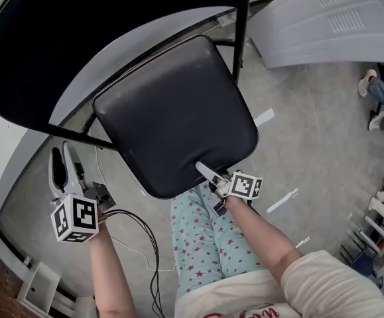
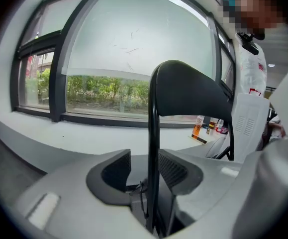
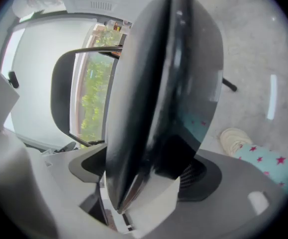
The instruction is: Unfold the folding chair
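Note:
The black folding chair stands in front of me with its padded seat (image 1: pixel 178 111) tilted and its curved backrest (image 1: pixel 79 32) at the upper left. My right gripper (image 1: pixel 206 174) is at the seat's front edge. In the right gripper view the seat (image 3: pixel 168 73) fills the gap of that gripper (image 3: pixel 144 176), whose jaws stand wide and do not clamp it. My left gripper (image 1: pixel 64 152) is open beside the frame at the lower left. In the left gripper view a black frame tube (image 2: pixel 153 148) rises through this gripper's (image 2: pixel 146 169) gap to the backrest (image 2: pixel 193 91), clear of both pads.
My legs in star-print trousers (image 1: pixel 201 244) are right under the seat's front. A black cable (image 1: pixel 138 230) trails on the floor by the left hand. A white panel (image 1: pixel 331 18) lies at the upper right, near another person's shoes (image 1: pixel 371 85). A window sill and wall lie behind the chair.

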The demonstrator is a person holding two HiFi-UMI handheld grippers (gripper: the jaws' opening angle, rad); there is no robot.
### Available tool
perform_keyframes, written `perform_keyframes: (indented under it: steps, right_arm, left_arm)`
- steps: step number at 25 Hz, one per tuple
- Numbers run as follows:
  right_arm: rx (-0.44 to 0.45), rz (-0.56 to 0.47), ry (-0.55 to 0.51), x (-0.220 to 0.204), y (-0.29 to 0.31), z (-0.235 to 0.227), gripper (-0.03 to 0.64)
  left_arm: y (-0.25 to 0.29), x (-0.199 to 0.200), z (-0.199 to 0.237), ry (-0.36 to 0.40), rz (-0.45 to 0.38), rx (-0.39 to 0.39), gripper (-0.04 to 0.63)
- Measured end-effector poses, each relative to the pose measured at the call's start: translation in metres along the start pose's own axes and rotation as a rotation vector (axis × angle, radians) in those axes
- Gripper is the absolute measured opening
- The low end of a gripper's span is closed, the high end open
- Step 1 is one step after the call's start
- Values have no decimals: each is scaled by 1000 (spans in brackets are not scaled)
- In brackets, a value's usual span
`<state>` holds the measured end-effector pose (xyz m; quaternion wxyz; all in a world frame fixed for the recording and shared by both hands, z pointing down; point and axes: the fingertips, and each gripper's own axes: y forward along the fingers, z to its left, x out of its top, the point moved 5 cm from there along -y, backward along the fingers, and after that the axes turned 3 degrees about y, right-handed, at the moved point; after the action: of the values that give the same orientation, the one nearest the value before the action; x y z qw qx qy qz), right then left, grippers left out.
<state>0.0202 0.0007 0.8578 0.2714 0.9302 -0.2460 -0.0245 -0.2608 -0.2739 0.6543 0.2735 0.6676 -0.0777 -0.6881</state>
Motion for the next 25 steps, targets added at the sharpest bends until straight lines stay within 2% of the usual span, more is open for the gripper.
perform_keyframes:
  steps: [3,6,11,15,17,21,23,25]
  right_arm:
    - [-119,14,10,3,-4,0,470]
    - [-195,29,36,2,-11,-2,482]
    - [-337,19,111,-4,-33,6,486]
    - [-354,8,197,-22,-59,48,511]
    - [-341,32,125,-28,-66,89,494]
    - [-244,80,-178,-24,-59,193,459]
    - [-183,74,-294,-20,-59,242,448]
    - [-131,51,-404,-17,-63,288,406]
  left_arm:
    - [-31,-15,3,-30,36,74,163]
    - [-60,-24,-2,-76,84,102,161]
    - [-89,-23,-29,-62,138,39,161]
    - [-102,-6,-57,-33,146,-49,161]
    - [-111,10,-71,-28,136,-94,161]
    - [-126,49,-88,-33,86,-128,161]
    - [-137,65,-91,-55,67,-132,160]
    - [-150,83,-94,-65,54,-151,160]
